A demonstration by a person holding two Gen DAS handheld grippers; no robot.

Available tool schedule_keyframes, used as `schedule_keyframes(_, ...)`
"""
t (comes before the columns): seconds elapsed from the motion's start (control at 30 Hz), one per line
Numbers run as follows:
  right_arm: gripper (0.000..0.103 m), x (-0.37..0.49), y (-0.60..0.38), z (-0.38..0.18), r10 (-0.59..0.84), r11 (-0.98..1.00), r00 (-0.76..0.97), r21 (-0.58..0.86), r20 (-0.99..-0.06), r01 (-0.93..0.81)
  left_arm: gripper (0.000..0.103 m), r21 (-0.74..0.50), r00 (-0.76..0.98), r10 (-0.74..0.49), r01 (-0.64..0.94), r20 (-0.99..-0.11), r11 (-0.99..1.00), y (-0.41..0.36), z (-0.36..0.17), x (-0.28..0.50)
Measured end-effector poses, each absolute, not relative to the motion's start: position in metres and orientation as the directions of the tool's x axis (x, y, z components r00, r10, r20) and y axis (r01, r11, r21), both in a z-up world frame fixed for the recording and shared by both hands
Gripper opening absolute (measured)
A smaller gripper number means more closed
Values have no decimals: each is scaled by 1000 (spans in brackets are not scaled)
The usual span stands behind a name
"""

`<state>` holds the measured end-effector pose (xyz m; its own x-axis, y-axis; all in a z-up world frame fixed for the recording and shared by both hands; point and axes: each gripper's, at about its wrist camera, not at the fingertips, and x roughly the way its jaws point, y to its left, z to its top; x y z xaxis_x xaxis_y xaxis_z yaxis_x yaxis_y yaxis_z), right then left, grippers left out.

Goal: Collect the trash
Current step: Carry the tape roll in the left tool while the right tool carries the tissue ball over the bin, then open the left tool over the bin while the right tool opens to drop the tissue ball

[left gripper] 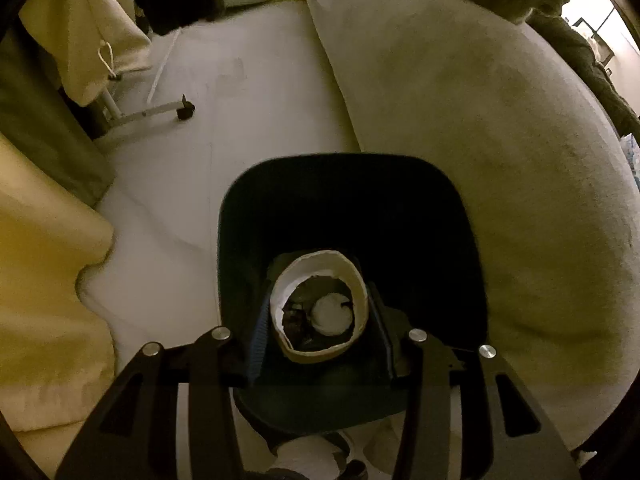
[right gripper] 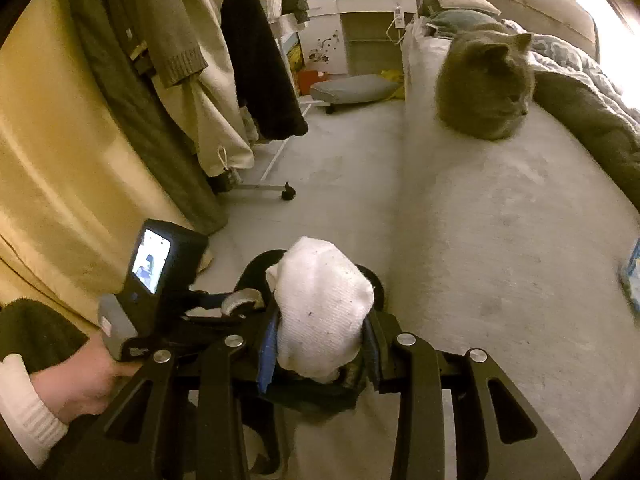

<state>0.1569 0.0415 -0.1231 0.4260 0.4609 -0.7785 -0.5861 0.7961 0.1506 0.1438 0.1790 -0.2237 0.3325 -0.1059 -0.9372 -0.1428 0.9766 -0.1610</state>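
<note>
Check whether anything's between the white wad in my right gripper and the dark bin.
Partly. The left gripper, holding a paper cup, hangs over the bin mouth, beside the white wad in the right gripper. The rest of the opening looks clear.

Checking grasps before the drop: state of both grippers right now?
Left gripper: closed on a paper cup, held over the dark bin.
Right gripper: closed on a white sock.
</note>
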Motion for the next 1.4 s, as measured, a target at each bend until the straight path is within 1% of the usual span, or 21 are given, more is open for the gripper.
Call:
schedule_keyframes(0.13, 36, 159, 52, -128, 466, 788, 407, 159, -786, -595, 47, -192, 296, -139, -157, -945, 969, 183, -238, 144)
schedule_keyframes(0.33, 36, 163, 71, -141, 453, 781, 375, 157, -809, -605, 49, -192, 240, -150, -162, -959, 968, 187, -257, 142)
schedule_keyframes(0.37, 36, 164, 73, -143, 452, 781, 371, 160, -811, -603, 52, -196, 235, -155, -163, -960, 967, 189, -258, 141)
schedule_keyframes(0.4, 36, 166, 75, -145, 451, 782, 366, 163, -814, -601, 59, -197, 234, -156, -163, -960, 967, 190, -259, 141)
schedule_keyframes(0.5, 36, 169, 83, -152, 443, 783, 354, 163, -824, -600, 69, -208, 240, -165, -165, -957, 964, 195, -258, 136)
schedule_keyframes(0.8, 36, 175, 102, -175, 413, 785, 322, 154, -852, -600, 73, -209, 278, -149, -199, -949, 957, 223, -245, 121)
schedule_keyframes(0.97, 36, 178, 110, -184, 398, 783, 305, 147, -865, -604, 73, -210, 296, -139, -222, -945, 952, 237, -235, 110)
schedule_keyframes(1.07, 36, 181, 112, -190, 386, 788, 296, 146, -874, -598, 67, -213, 311, -137, -225, -941, 951, 243, -229, 104)
schedule_keyframes(1.2, 36, 186, 113, -203, 369, 799, 275, 152, -888, -582, 66, -217, 332, -133, -231, -934, 948, 252, -223, 98)
schedule_keyframes(1.23, 36, 187, 114, -207, 364, 801, 268, 153, -892, -579, 65, -216, 339, -129, -233, -932, 948, 253, -221, 96)
schedule_keyframes(1.3, 36, 188, 116, -215, 353, 803, 255, 151, -900, -577, 58, -218, 355, -125, -235, -926, 947, 258, -216, 93)
schedule_keyframes(1.4, 36, 189, 121, -225, 334, 801, 239, 141, -912, -581, 53, -239, 386, -137, -229, -912, 944, 263, -206, 89)
